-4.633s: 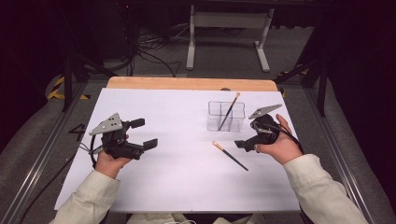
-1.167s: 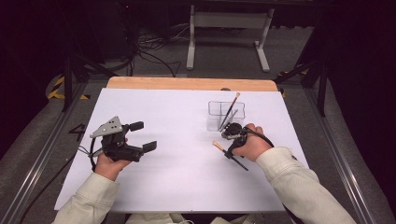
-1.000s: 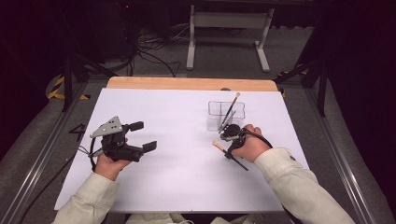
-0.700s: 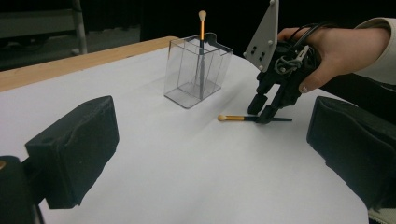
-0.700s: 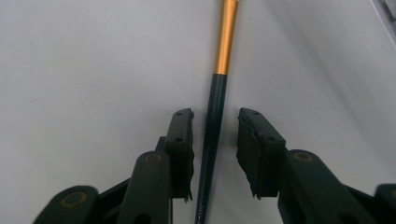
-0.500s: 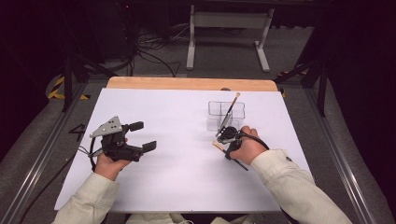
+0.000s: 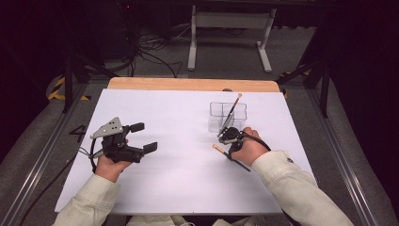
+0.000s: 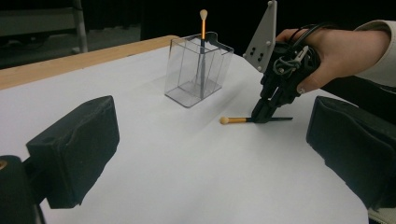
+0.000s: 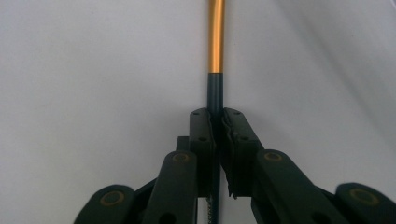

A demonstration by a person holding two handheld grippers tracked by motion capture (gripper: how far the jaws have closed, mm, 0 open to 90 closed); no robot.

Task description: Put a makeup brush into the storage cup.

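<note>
A thin black stick (image 7: 219, 149) with an orange end and a cream tip lies on the white table (image 7: 188, 188), in front of a clear box (image 7: 228, 117). My right gripper (image 7: 229, 150) points down at it and is shut on the black shaft. The right gripper view shows the jaws (image 9: 217, 114) pinching the stick (image 9: 216, 37), whose orange part runs away from them. A second such stick (image 7: 234, 106) leans upright in the box. My left gripper (image 7: 145, 137) hovers open and holds nothing at the table's left. Its view shows the stick (image 8: 236, 120), the box (image 8: 198, 70) and my right gripper (image 8: 261, 116).
A wooden strip (image 7: 188, 84) borders the table's far edge. Behind the table are a metal stand (image 7: 228, 33) and cables (image 7: 146, 52) on the floor. Metal rails (image 7: 42, 155) run along both sides of the table.
My right gripper has moved left from beside the box, tipped down onto the lying stick and shut on it. The left gripper has stayed put.
</note>
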